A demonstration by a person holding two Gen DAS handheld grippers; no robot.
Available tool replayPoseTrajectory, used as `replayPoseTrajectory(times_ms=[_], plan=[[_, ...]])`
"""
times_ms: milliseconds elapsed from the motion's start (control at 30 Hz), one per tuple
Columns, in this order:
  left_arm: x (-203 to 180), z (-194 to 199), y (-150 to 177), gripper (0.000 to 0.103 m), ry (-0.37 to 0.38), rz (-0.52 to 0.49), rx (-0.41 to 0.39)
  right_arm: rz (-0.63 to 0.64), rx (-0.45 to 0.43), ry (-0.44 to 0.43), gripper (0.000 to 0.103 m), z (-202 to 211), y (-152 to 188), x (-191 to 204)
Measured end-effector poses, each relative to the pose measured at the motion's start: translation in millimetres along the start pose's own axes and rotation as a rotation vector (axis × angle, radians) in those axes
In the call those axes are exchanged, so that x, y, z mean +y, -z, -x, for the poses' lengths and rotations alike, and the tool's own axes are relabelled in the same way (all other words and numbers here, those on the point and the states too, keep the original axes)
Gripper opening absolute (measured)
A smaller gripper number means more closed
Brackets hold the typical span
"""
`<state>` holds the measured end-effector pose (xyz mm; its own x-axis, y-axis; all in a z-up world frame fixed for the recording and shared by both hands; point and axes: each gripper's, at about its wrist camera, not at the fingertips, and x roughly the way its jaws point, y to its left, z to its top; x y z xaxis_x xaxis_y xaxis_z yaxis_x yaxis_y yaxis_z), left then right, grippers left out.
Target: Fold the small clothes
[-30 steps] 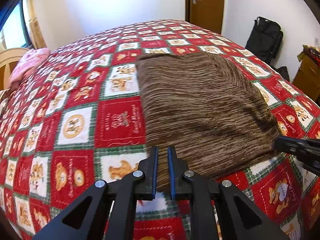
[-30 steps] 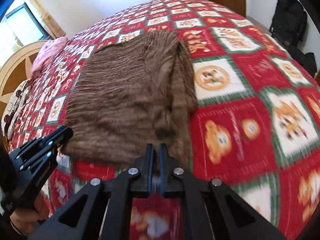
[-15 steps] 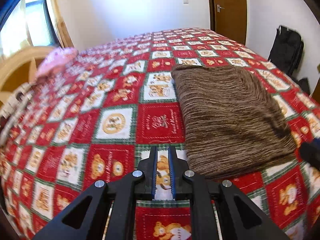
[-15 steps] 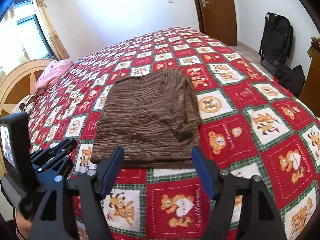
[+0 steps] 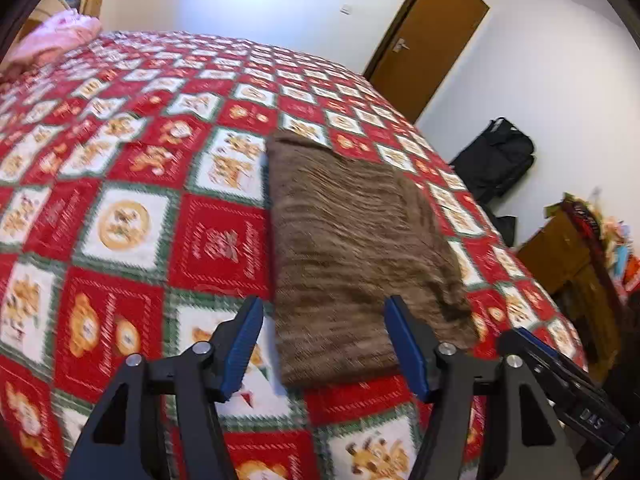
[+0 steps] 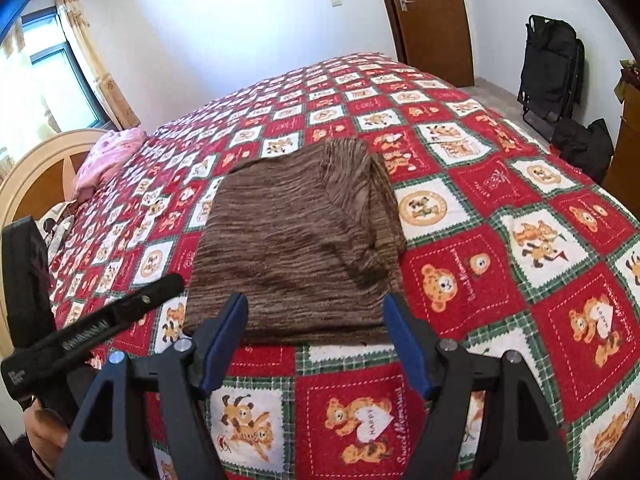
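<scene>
- Left tongs (image 5: 324, 344): jaws have just been opening and stand released, nothing between them, above the near edge of the brown knit garment (image 6: 296, 248).
- The garment lies folded into a flat rectangle on the patchwork bed quilt (image 6: 500, 248). It looks soft, light and limp; the near corners seem best to pinch.
- Right tongs (image 6: 316, 344): spread, empty.
- The left view is blurred, and folded-under layers are hidden.
</scene>
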<state>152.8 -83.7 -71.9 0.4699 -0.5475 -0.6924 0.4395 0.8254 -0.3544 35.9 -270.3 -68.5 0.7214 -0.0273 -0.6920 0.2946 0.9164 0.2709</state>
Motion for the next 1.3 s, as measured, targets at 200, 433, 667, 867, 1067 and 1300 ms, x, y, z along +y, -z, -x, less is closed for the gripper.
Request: replayPoseTrajectory(times_ms=[200,433,667,867,1067,1300], plan=[[-2,-9,-23,0.064,-0.237,-0.066,-0.042,0.006,-0.004,0.009,0.074,-4,-6,-4],[-10,-23,-42,0.064,-0.414,-0.185,-0.036,0.033,-0.009,0.029,0.074,-9,-25,-9],[-18,-37,-59,0.065,-0.446,-0.23,-0.036,0.057,-0.032,0.044,0.077,-19,-49,-8],[-24,-61,-64,0.065,-0.431,-0.243,0.013,0.055,-0.031,0.055,0.079,-31,-64,-14],[-9,-77,-65,0.064,-0.274,-0.101,0.073,0.0,-0.009,0.087,0.079,-45,-72,-40],[-10,-97,-72,0.064,-0.223,-0.033,0.092,-0.019,0.028,0.065,0.079,-79,-95,-45]])
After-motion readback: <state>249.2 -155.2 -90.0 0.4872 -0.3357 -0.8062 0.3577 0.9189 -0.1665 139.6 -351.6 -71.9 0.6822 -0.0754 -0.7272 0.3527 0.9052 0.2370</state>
